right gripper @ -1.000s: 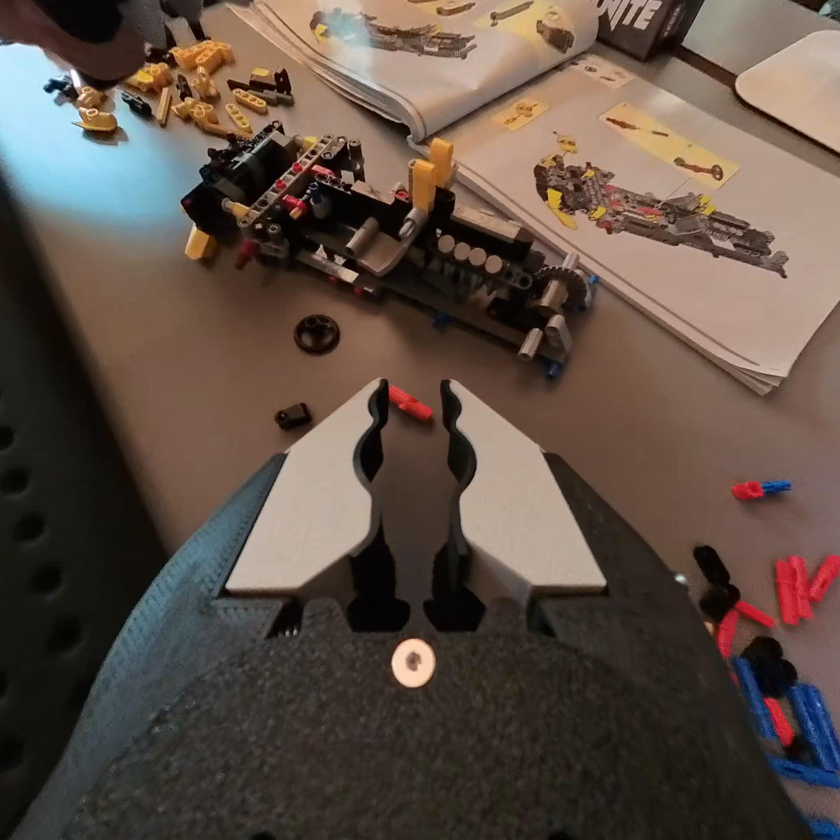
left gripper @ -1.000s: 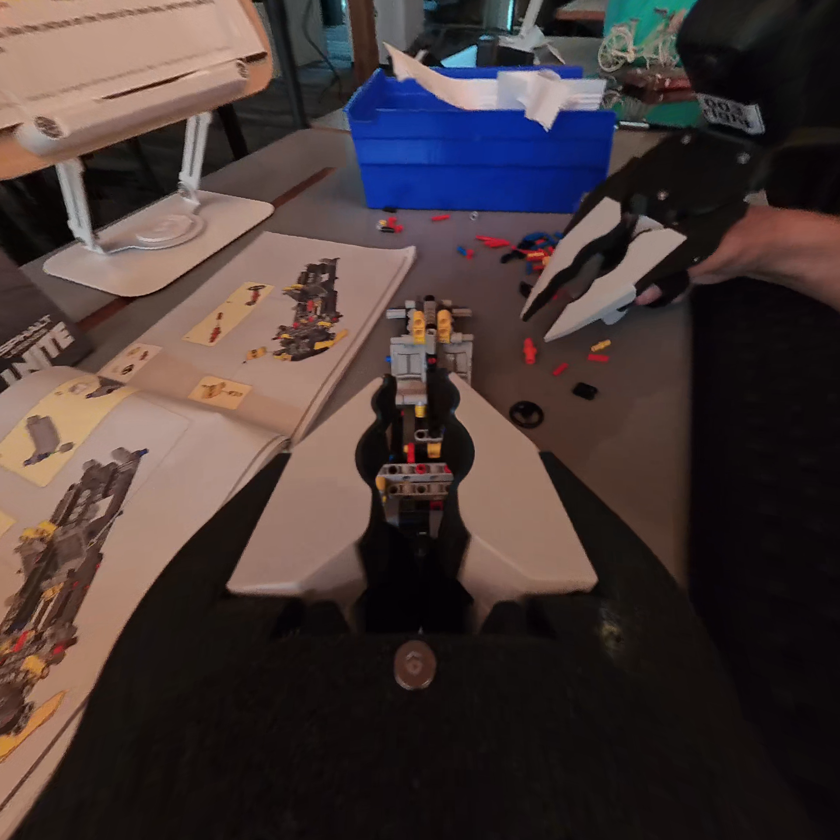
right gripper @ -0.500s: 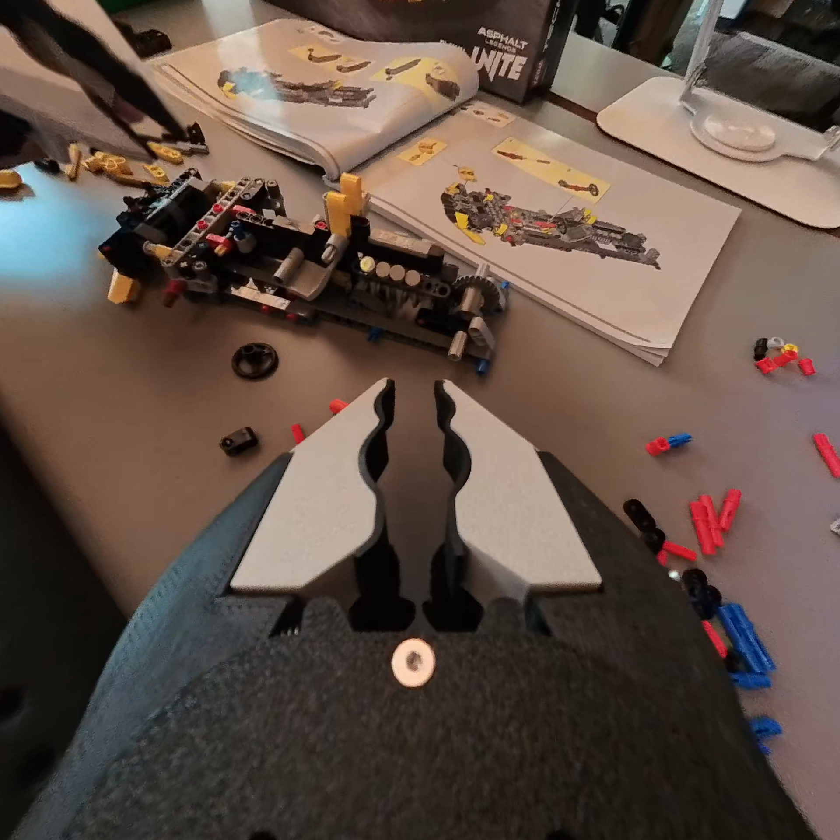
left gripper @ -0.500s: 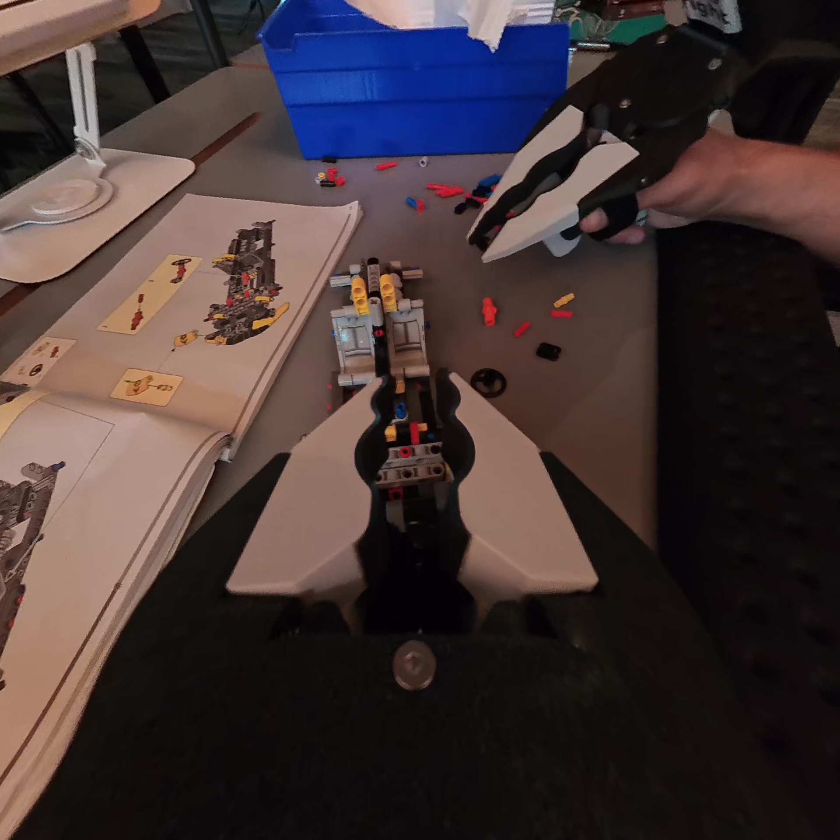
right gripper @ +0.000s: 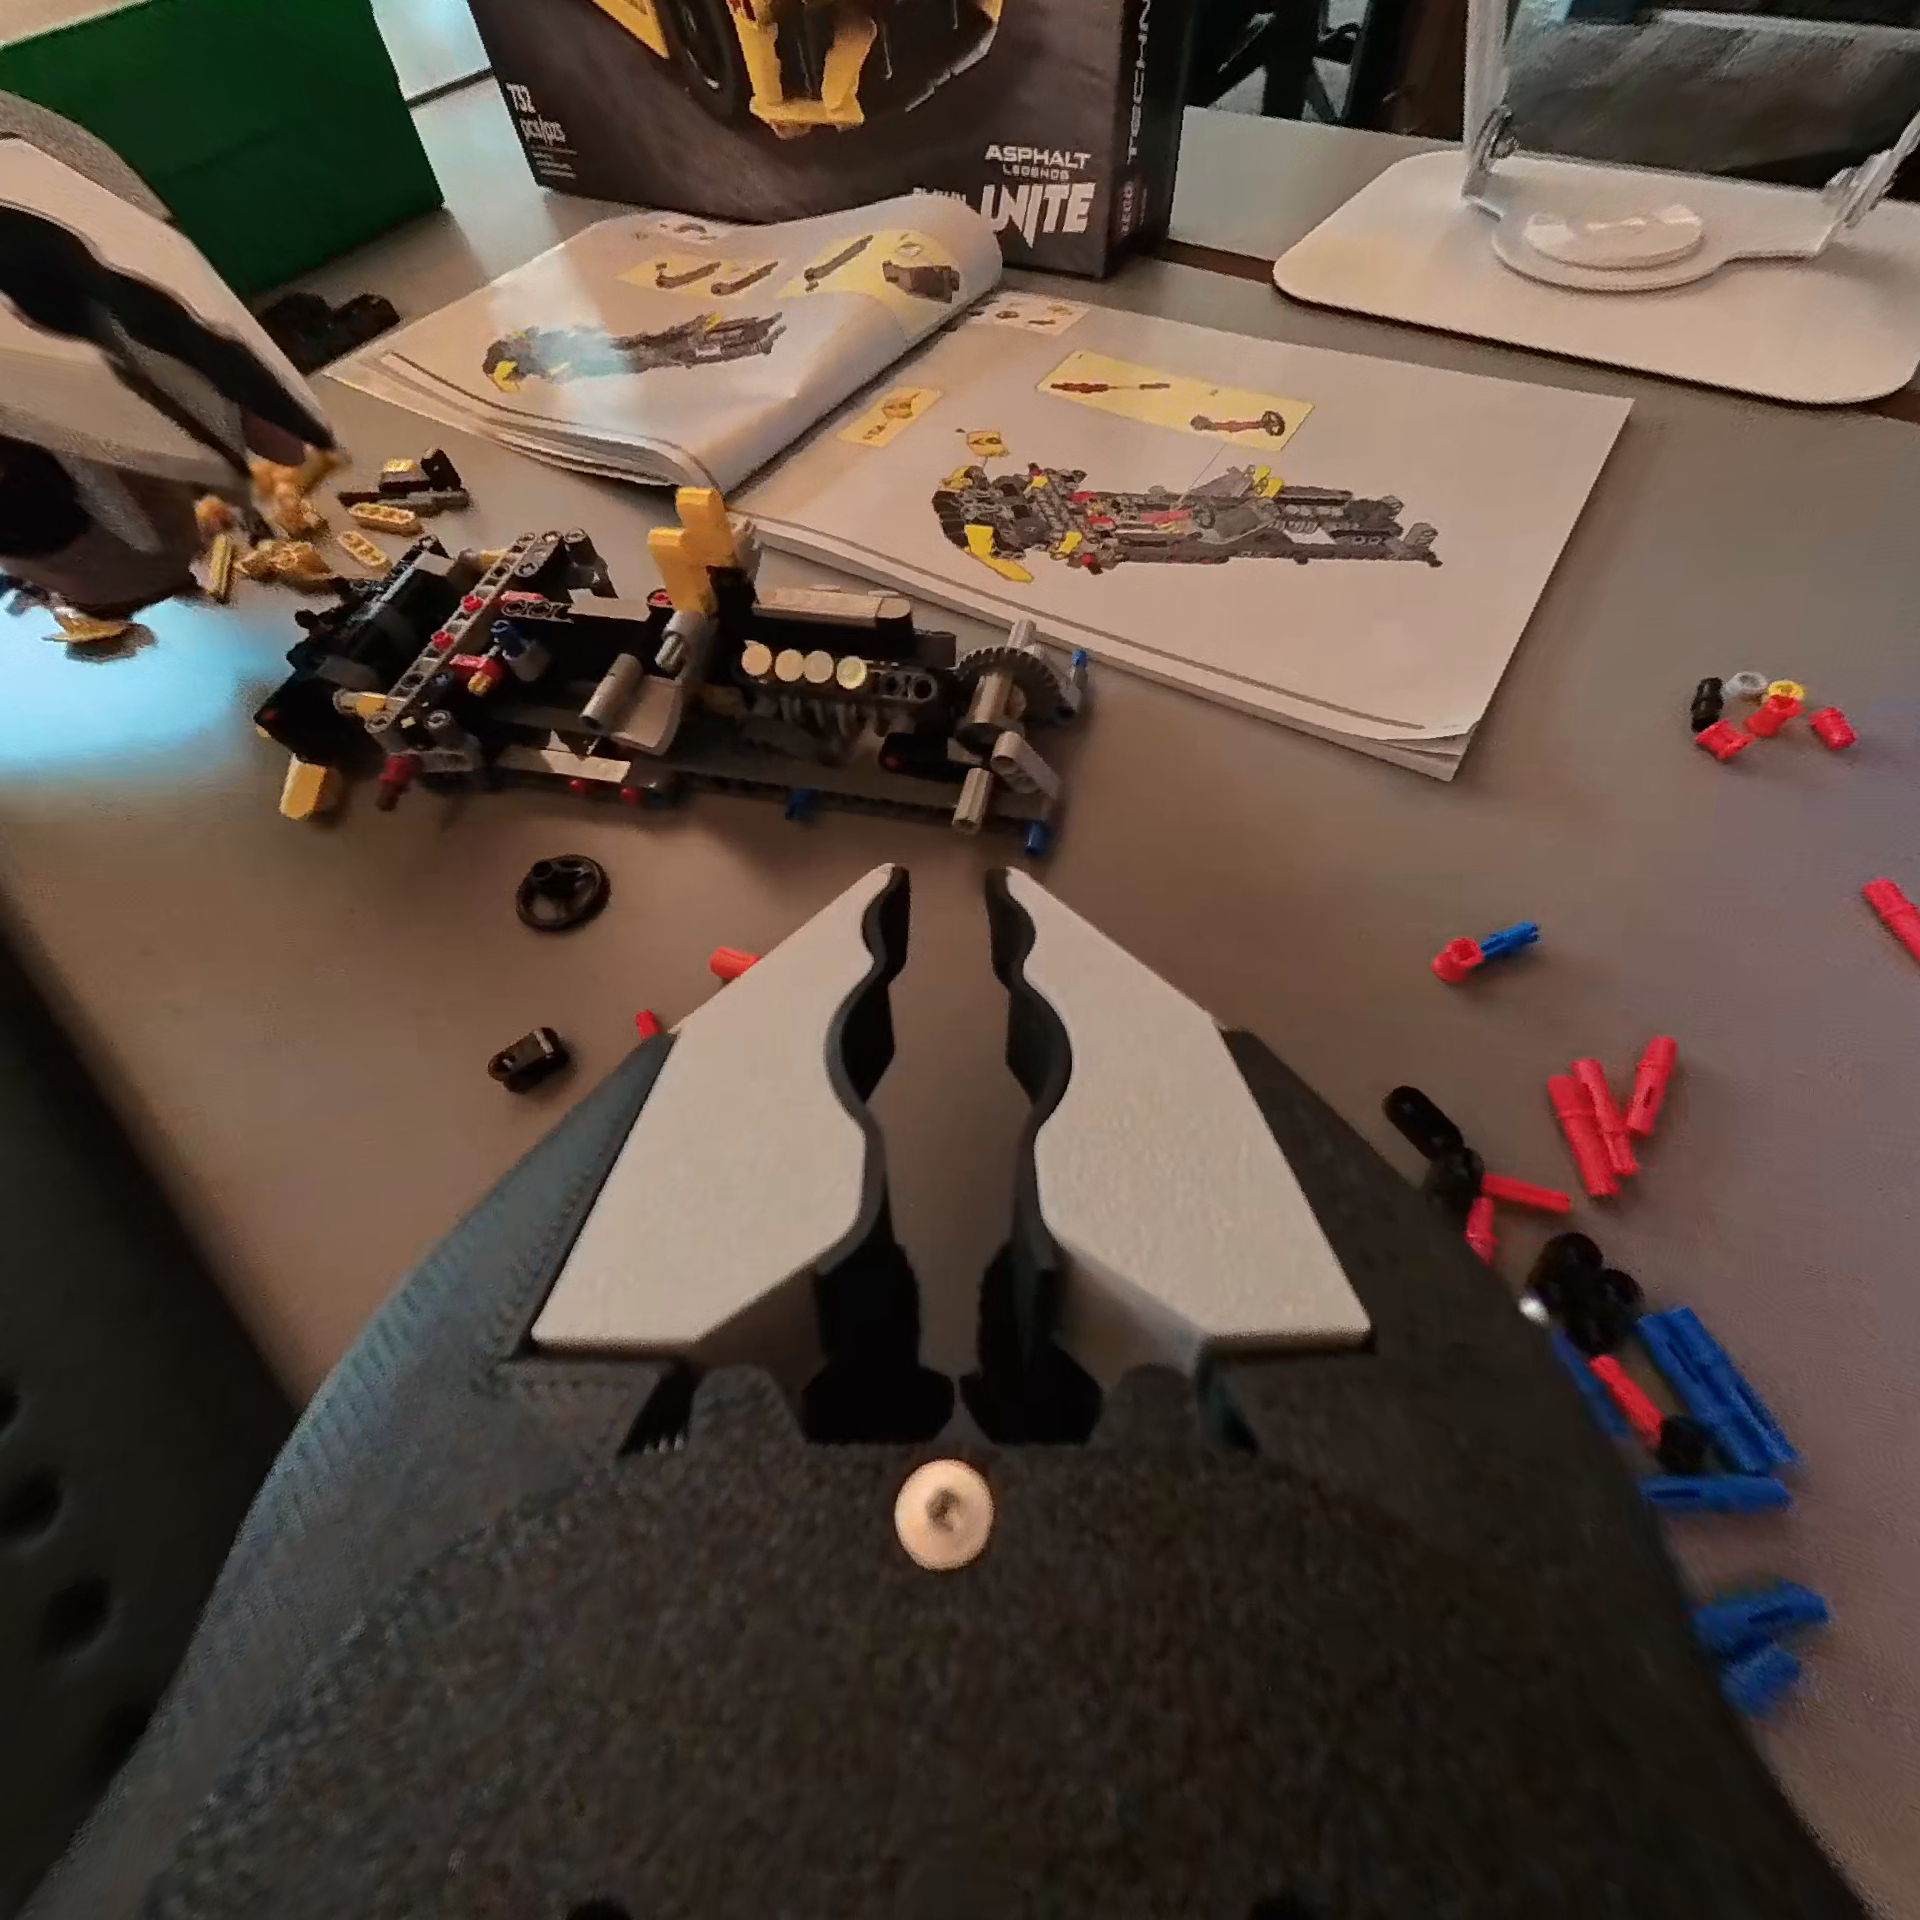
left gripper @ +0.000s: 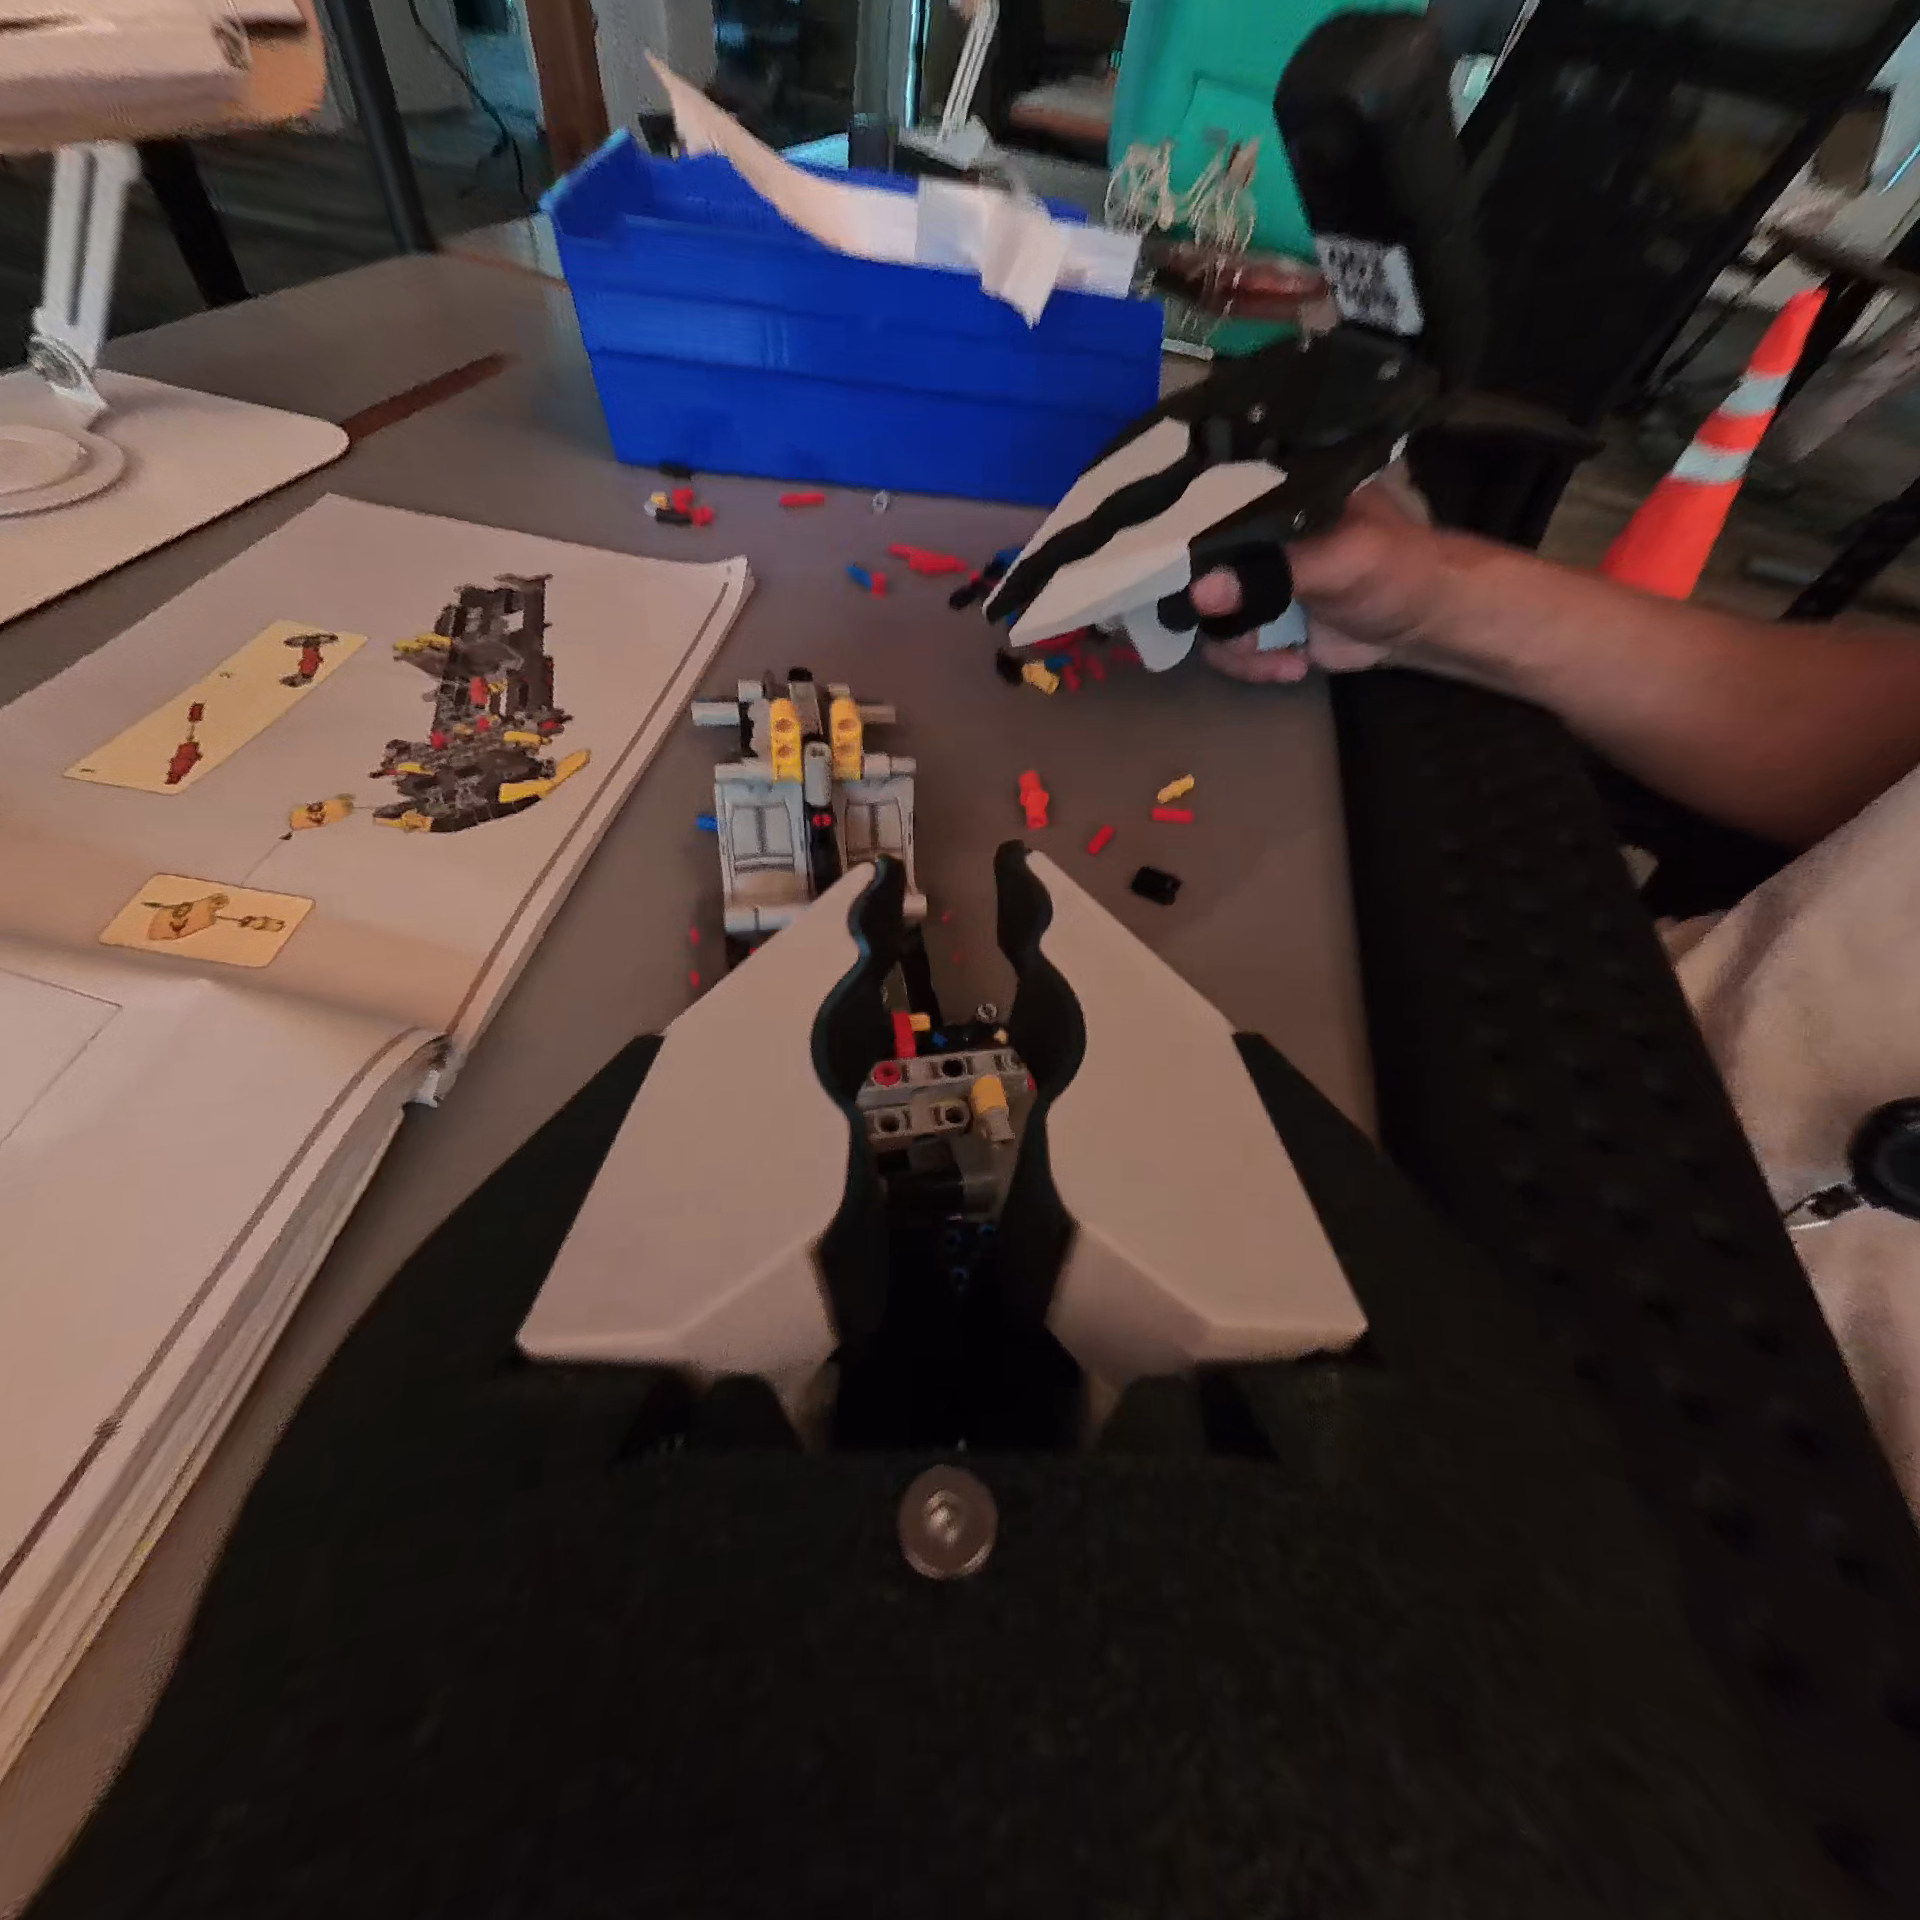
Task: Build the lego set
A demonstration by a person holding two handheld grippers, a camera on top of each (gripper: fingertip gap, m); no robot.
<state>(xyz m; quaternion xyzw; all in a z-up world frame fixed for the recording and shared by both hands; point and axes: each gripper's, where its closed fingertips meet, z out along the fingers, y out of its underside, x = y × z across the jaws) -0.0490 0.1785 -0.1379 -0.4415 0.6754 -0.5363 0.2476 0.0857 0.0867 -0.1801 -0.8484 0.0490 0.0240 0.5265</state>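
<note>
Green bin (right gripper: 218,135) and set box (right gripper: 831,104) only in right wrist view

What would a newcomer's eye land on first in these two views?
The half-built car chassis lying mid-table beside the open instruction booklet. Then the blue bin at the table's far edge, and loose red and blue pins scattered by the empty right gripper.

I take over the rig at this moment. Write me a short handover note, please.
Left gripper: open, jaws either side of the chassis's near end, not gripping.
Right gripper: open, empty, above the table.
Lego car chassis lies on the table beside the open instruction booklet.
Done: chassis partly built.
Left: steering wheel, red pins and blue pins lie loose.
</note>
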